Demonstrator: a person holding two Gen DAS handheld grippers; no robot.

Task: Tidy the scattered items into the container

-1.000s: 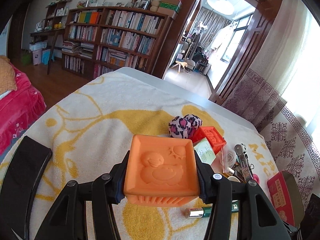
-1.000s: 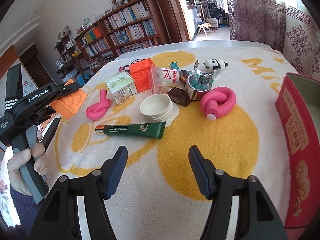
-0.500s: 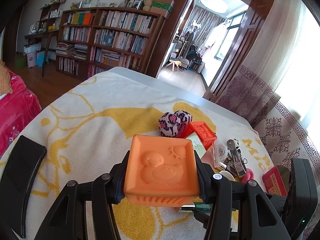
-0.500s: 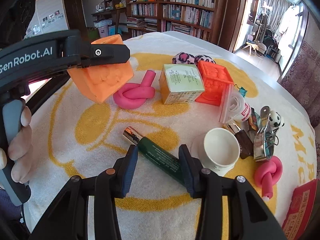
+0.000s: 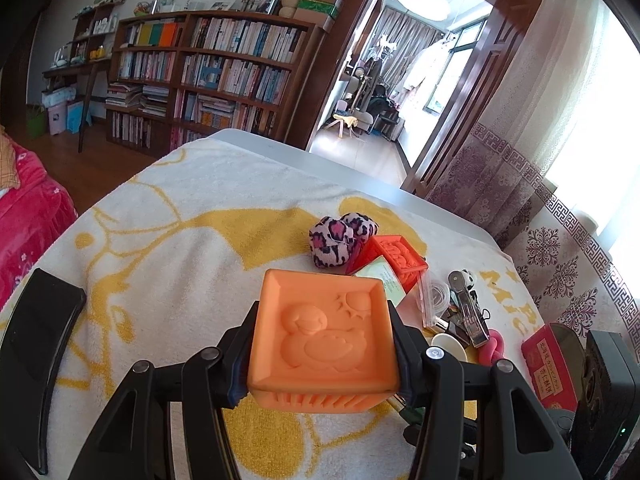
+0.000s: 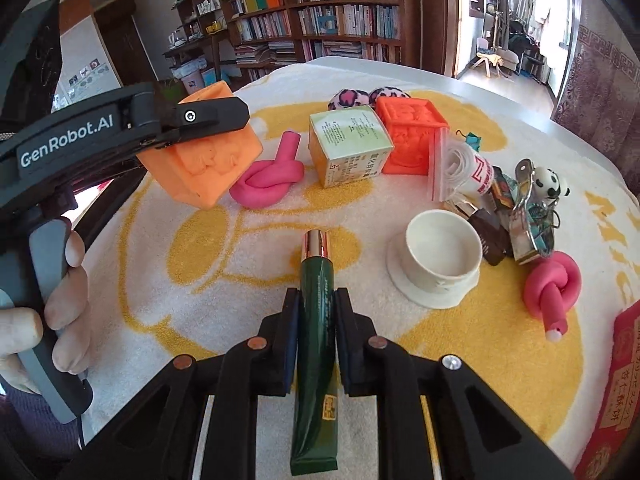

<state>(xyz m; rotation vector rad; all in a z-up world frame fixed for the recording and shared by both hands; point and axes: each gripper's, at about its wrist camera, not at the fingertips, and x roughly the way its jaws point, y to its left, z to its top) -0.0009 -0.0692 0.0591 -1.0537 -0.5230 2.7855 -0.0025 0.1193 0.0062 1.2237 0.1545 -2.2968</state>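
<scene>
My left gripper [image 5: 322,344] is shut on an orange soft cube with a duck relief [image 5: 324,340] and holds it above the towel; the cube also shows in the right wrist view [image 6: 208,160]. My right gripper [image 6: 316,320] is shut on a dark green tube with a metallic cap [image 6: 316,320] lying on the towel. The red box [image 6: 618,392] stands at the right edge and also shows in the left wrist view [image 5: 552,364].
On the yellow-and-white towel [image 6: 460,360] lie a pink knotted tube [image 6: 268,184], a green-labelled carton [image 6: 350,144], a red-orange cube [image 6: 412,136], a white cup [image 6: 442,250], a second pink knot [image 6: 554,286], a panda clip [image 6: 550,184], leopard-print balls [image 5: 340,236].
My right gripper has moved forward over the green tube and closed on it. My left gripper still holds the orange cube, shifted slightly.
</scene>
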